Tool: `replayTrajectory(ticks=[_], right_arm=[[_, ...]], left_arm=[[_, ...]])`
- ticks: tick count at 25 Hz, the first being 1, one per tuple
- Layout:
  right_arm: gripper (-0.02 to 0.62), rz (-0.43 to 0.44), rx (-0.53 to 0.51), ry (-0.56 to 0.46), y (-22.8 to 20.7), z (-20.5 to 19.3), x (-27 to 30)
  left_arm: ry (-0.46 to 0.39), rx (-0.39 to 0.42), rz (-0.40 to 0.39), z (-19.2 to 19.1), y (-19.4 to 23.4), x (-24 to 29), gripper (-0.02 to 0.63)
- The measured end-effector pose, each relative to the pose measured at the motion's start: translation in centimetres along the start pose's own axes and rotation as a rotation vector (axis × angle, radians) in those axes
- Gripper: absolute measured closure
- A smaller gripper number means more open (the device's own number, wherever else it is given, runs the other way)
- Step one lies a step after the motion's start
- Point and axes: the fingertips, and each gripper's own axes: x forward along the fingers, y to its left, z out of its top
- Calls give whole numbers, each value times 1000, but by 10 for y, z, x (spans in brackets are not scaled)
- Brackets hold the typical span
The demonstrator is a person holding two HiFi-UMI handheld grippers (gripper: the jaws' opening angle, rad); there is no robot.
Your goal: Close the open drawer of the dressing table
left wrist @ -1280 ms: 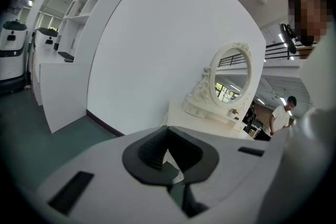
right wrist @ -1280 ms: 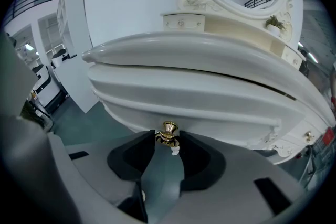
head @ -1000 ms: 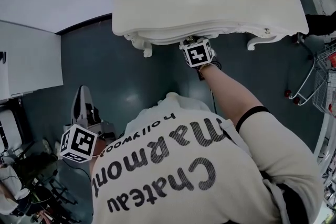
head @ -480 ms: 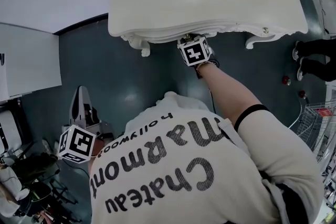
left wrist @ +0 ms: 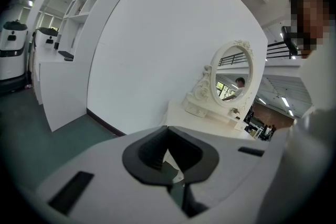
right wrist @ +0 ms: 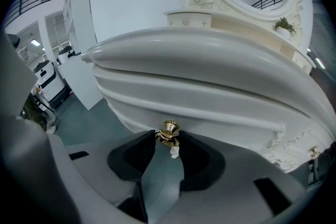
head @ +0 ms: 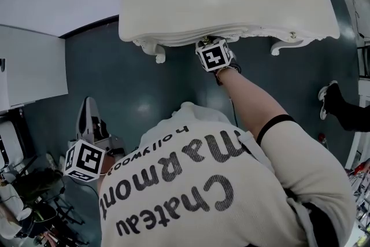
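Right gripper view: right gripper clasps knob (brass).

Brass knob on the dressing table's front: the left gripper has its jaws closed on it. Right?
Wrong gripper. It is the right gripper whose jaws are closed on the brass knob on the dressing table's front, as the right gripper view shows. The left gripper holds nothing.
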Motion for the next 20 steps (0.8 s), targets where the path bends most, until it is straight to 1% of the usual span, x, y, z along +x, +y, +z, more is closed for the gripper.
replayTrajectory(ticks=[8,13,20], right_arm=[[437,-2,-8,-6,-4,6,4],[439,10,-13,-4,0,9,5],[440,7,-17,0,-3,9,10]], left_arm=[[17,-5,16,-2,4,0,598],[19,-7,19,-2,6,1,598],[26,-19,13,-2,8,10,598]])
